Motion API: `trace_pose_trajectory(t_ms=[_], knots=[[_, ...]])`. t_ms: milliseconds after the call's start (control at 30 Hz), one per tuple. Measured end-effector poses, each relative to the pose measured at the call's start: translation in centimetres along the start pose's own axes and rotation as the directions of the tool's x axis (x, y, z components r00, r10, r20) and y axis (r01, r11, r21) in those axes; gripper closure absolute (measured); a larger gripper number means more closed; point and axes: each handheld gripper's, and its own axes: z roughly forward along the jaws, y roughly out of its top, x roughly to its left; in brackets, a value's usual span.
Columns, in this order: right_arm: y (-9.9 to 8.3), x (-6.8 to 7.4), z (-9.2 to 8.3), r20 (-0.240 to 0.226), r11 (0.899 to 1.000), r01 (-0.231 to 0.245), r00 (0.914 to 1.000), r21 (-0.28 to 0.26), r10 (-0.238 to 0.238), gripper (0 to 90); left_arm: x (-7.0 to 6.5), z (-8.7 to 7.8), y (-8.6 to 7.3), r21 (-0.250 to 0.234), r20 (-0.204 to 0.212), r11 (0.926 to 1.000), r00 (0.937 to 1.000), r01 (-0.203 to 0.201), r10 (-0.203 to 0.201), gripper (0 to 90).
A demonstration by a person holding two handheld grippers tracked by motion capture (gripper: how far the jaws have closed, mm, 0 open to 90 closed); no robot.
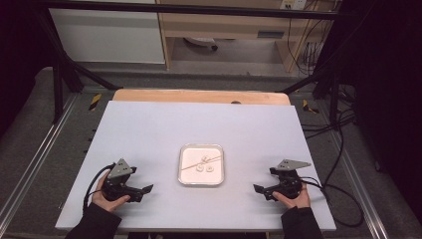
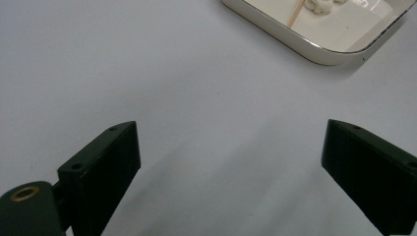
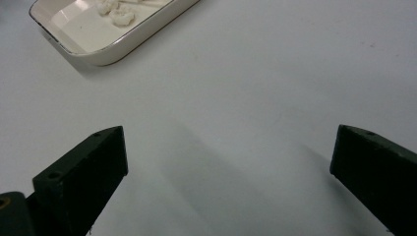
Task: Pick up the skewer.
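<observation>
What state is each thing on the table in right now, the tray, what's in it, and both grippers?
Shallow white square tray: flat on the table, between the grippers.
Three small white lumps: lying in the tray.
Thin wooden stick: lying slantwise in the tray.
Left gripper: open, empty, apart from the tray.
Right gripper: open, empty, apart from the tray.

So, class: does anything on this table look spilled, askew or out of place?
Nothing stands out. The tray sits square mid-table, its white pieces and thin stick inside it. Left tongs and right tongs wait open either side.
</observation>
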Motion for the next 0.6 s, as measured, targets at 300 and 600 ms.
trace_pose_trajectory(t_ms=[300, 600], knots=[[0.01, 0.02, 0.03, 0.003, 1.000, 0.002, 1.0000, 0.001, -0.002, 1.6, -0.31, 0.05, 0.34, -0.004, 0.006, 0.9999, 0.9999, -0.009, 0.009, 7.8], [0.02, 0.04, 0.02, 0.007, 1.000, 0.002, 1.0000, 0.005, -0.002, 1.5, -0.79, 0.36, 1.00, 0.001, 0.011, 0.9999, 0.9998, -0.014, 0.014, 8.3]])
